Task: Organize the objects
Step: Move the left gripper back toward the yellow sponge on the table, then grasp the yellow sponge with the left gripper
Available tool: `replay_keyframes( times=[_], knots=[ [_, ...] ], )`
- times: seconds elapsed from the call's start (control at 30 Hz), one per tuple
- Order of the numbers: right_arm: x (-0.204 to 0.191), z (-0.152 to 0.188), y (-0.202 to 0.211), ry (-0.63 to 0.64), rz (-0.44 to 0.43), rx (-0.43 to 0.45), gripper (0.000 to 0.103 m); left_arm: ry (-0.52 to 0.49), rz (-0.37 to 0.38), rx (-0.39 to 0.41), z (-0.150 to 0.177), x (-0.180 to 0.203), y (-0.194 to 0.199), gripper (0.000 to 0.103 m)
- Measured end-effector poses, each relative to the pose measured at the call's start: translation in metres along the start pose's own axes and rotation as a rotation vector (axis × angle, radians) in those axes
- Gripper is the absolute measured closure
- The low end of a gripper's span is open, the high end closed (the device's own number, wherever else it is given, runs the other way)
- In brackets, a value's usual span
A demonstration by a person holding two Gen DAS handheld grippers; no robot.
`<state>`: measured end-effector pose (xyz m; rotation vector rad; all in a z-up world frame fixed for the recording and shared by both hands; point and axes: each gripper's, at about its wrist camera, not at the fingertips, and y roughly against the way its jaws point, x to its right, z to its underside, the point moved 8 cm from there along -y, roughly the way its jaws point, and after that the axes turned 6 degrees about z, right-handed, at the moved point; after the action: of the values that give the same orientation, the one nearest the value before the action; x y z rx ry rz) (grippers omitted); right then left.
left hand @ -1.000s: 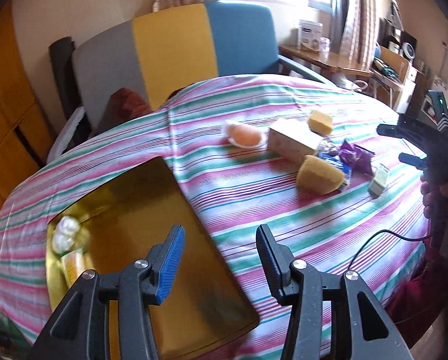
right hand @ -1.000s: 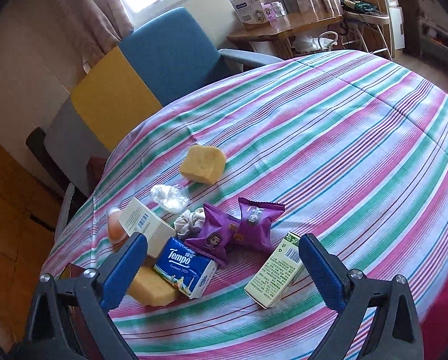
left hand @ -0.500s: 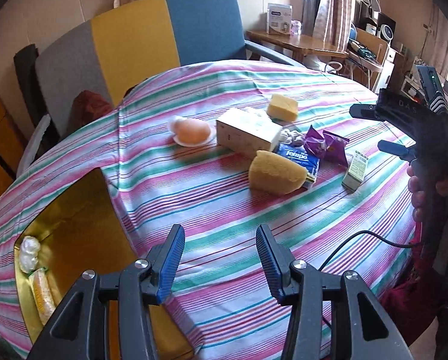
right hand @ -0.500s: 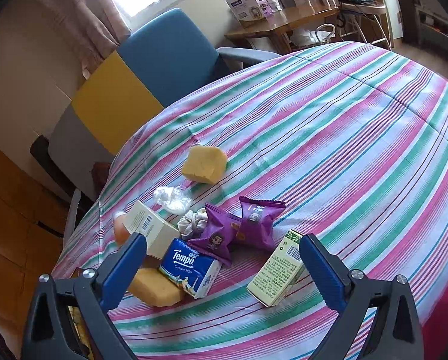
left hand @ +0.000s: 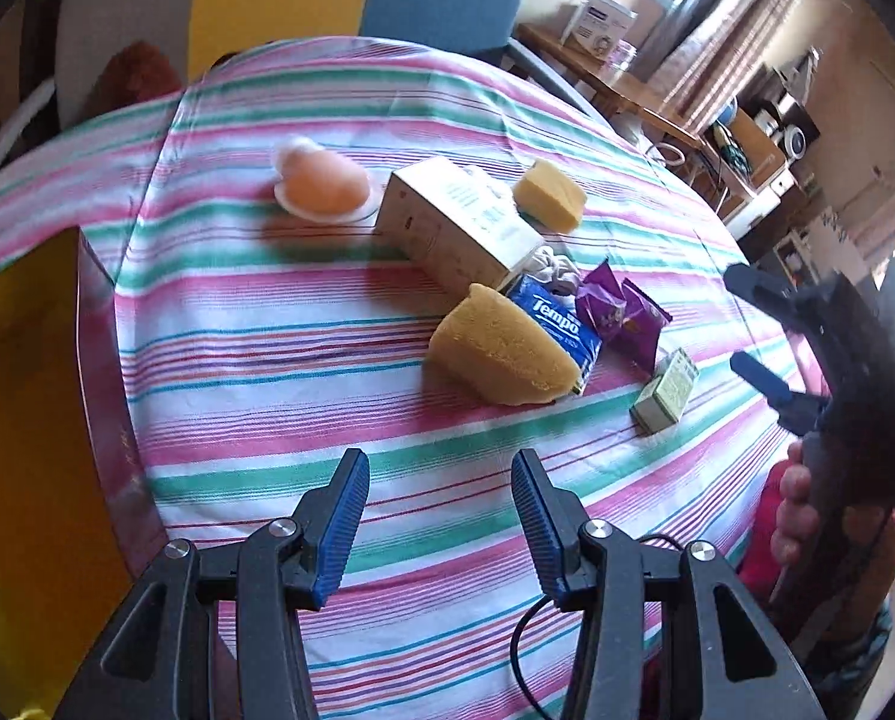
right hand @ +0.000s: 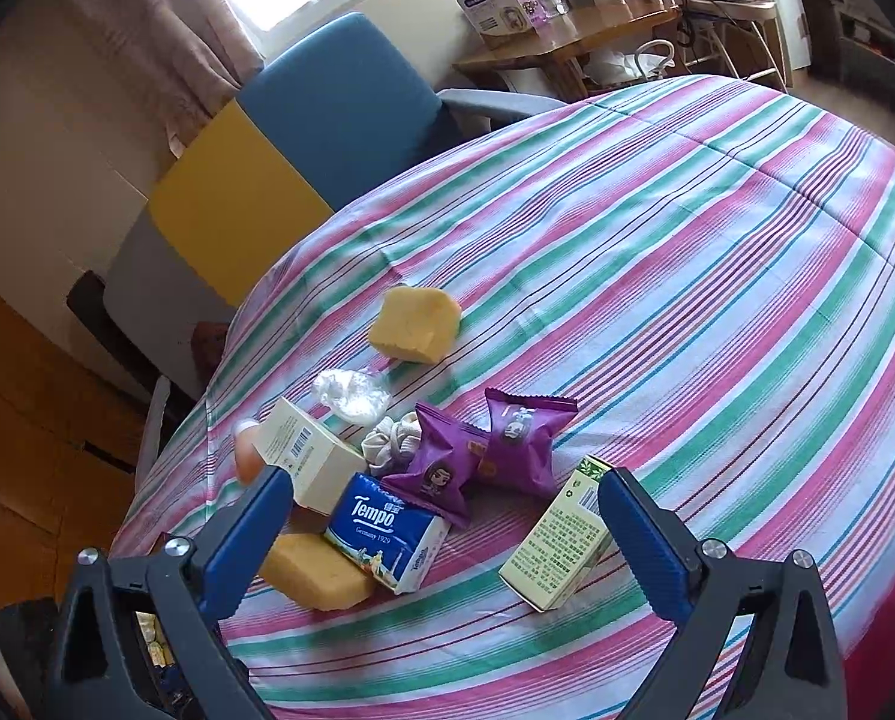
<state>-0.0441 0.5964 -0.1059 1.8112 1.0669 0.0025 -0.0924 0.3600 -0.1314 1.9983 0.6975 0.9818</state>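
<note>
**Q:** Clutter to be sorted: where is it found?

**A:** Small things are bunched together on a striped tablecloth (right hand: 687, 252). A large yellow sponge (left hand: 498, 354) is seen nearest the left tongs, touching a blue tissue pack (right hand: 387, 531). Just beside the pack, two purple snack packets (right hand: 483, 450) are overlapped, and a small green carton (right hand: 558, 552) is laid a little apart from them. Behind these, a white box (left hand: 456, 225), a smaller yellow sponge (right hand: 414, 324), a crumpled clear wrapper (right hand: 351, 390), a bundle of white cloth (right hand: 390, 441) and a peach-coloured item on a white dish (left hand: 324, 183) are found. A gold-lined tray (left hand: 21, 420) is glimpsed at the table's left edge, well apart from the pile.

**Q:** How is the step in hand best done?

**A:** A pick-up seems to be in preparation. One item at the pile's edge would sensibly be chosen, so that neighbours are not dragged along. The large sponge or the carton could be approached squarely and gripped across the narrow side. Soft sponges should be squeezed gently; the slippery packets could be pinched at a sealed end.

**Q:** How are the tongs held?

**A:** The left tongs (left hand: 441, 516) are held apart above bare cloth, short of the large sponge, with nothing gripped or touched. The right tongs (right hand: 447, 534) are spread very wide, framing the tissue pack and carton from above, and nothing is held by them.
</note>
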Motion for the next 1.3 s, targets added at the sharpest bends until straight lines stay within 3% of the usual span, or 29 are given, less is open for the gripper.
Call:
replay_keyframes(
  times=[0.3, 0.53, 0.63, 0.73, 0.9, 1.07, 1.3],
  knots=[
    [-0.002, 0.000, 0.000, -0.003, -0.021, -0.003, 0.000, 0.076, 0.068, 0.000, -0.020, 0.016, -0.021, 0.053],
    [-0.001, 0.000, 0.000, -0.011, -0.031, -0.007, 0.000, 0.278, 0.120, -0.039, -0.040, 0.021, -0.060, 0.051],
    [0.001, 0.000, -0.001, -0.023, -0.033, -0.008, 0.000, 0.310, 0.116, -0.039, -0.047, 0.021, -0.069, 0.049],
    [0.006, -0.003, 0.000, -0.037, -0.021, 0.005, 0.000, 0.270, 0.068, -0.057, -0.047, 0.021, -0.083, 0.051],
    [0.039, -0.013, 0.008, -0.165, 0.024, 0.055, 0.000, 0.194, 0.092, -0.050, -0.037, 0.020, -0.082, 0.058],
    [0.068, -0.010, -0.001, -0.268, 0.086, 0.008, 0.003, 0.137, 0.097, -0.026, -0.031, 0.018, -0.064, 0.066],
    [0.062, 0.000, -0.021, -0.191, 0.151, -0.074, 0.005, 0.052, 0.097, 0.026, -0.018, 0.017, -0.025, 0.066]
  ],
)
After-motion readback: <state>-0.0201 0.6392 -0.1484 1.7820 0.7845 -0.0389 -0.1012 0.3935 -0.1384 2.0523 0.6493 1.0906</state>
